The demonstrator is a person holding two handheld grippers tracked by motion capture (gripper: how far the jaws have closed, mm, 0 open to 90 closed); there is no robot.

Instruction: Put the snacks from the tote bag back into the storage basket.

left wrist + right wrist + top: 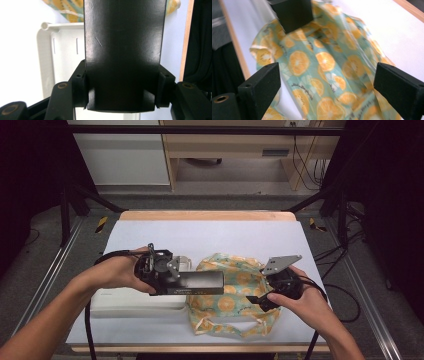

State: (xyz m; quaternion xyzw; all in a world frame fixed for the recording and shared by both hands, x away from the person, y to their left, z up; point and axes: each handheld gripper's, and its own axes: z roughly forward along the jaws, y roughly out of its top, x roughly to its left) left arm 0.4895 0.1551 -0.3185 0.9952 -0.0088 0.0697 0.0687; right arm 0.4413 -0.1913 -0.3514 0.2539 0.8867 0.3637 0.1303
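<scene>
The left tongs (192, 283) clench a stiff, light-looking black box (200, 282) by its end. The right tongs (262, 300) gape over the soft bag (235, 295); best pinched at its rim.

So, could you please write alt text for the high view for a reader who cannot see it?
A person at a white table holds a gripper in each hand: the left gripper clamps a flat black box above a white tray, and the open right gripper hovers over an orange-print bag.
</scene>
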